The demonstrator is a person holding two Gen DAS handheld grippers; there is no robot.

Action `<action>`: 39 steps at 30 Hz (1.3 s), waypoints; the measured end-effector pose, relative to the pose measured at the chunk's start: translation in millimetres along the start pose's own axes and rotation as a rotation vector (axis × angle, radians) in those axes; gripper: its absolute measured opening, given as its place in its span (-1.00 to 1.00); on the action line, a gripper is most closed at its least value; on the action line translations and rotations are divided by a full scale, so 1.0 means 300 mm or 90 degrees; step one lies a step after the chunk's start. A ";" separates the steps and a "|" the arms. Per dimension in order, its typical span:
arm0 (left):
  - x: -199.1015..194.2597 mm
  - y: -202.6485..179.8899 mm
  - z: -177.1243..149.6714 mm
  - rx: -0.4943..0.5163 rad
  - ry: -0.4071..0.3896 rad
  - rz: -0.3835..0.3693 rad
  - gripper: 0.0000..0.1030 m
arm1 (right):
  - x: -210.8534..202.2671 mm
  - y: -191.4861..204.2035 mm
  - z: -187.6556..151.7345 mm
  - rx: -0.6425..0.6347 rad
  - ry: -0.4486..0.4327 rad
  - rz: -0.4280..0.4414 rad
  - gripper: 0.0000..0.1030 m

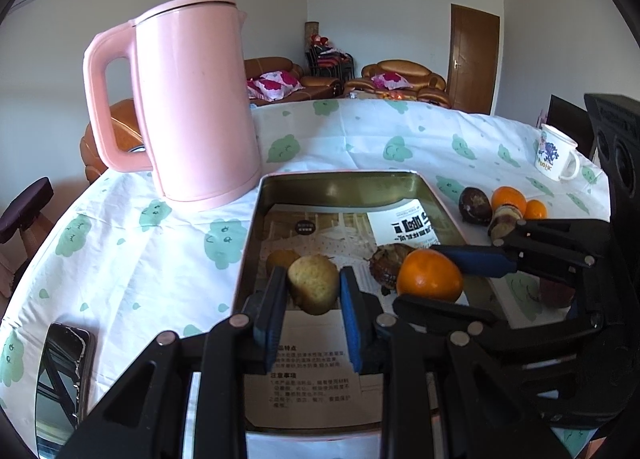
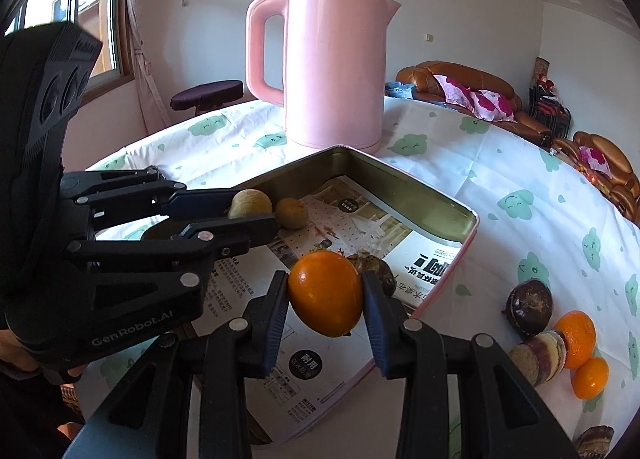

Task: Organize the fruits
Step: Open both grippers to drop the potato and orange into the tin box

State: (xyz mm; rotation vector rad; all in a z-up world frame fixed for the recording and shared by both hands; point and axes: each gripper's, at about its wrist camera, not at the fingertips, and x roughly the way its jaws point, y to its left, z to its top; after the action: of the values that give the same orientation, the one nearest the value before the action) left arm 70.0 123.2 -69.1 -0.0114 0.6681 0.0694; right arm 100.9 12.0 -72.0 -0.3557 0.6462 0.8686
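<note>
Your left gripper has its blue pads closed against the two sides of a tan, rough-skinned fruit, holding it above the near half of the metal tin. Your right gripper is clamped the same way on an orange, also over the tin, just right of the left one. The tin sits on the table with printed paper lining its floor. A second small tan fruit lies on the paper just beyond your left fingers, and a dark brown fruit lies on it right behind the orange. Outside the tin, to the right, a cluster waits on the cloth: a dark round fruit, a cut stubby piece and two more oranges, all close together. A pink kettle stands beside the tin's far left corner, and a mug stands well off to the right.
</note>
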 end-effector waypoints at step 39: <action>-0.098 0.036 0.003 -0.062 -0.076 0.026 0.47 | -0.026 0.045 -0.007 -0.042 -0.022 -0.055 0.05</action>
State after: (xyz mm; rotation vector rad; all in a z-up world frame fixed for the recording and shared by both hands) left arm 46.8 132.2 -50.0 -0.0861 0.5454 0.1405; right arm 85.7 14.5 -68.9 -0.4237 0.5670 0.8135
